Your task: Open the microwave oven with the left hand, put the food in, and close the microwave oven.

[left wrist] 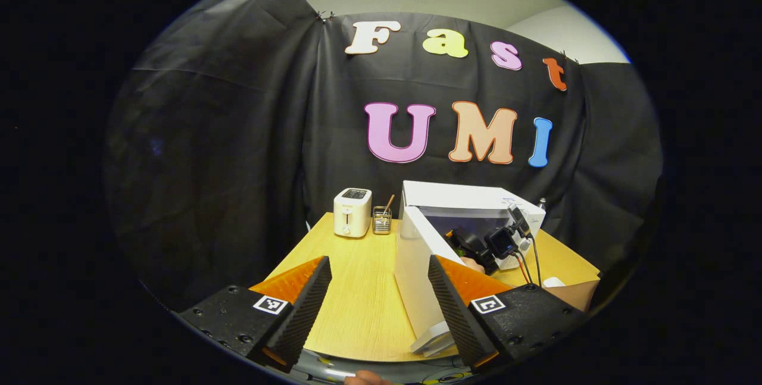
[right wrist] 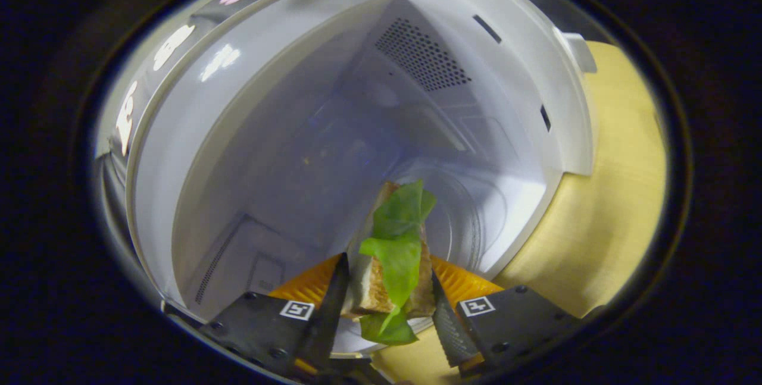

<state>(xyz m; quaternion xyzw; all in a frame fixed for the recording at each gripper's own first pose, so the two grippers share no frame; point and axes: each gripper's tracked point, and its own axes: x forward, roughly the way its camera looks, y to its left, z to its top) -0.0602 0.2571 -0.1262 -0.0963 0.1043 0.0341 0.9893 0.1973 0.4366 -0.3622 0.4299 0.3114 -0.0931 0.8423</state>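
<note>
Wooden table point(left wrist: 357, 307) bears open microwave point(left wrist: 470, 200), toaster point(left wrist: 352, 212); right gripper point(right wrist: 387, 301) clamps sandwich point(right wrist: 396, 266).

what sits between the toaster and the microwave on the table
A small wire holder with a wooden stick in it stands between toaster and microwave, seen in the left gripper view.

- Lit evenly from above in the left gripper view; counter point(left wrist: 357, 301) bright and warm, booth cloth dark with faint creases.
- Strong fisheye bending toward the rim: counter edges curved, microwave oven point(left wrist: 470, 218) bowed.
- Sharp at the centre, softer toward the edges.
- Cool bluish-white light inside the cavity point(right wrist: 333, 135) in the right gripper view, with pale glare streaks on its upper left wall.
- Sandwich point(right wrist: 396, 266) fairly crisp; far cavity wall hazy and soft.
</note>
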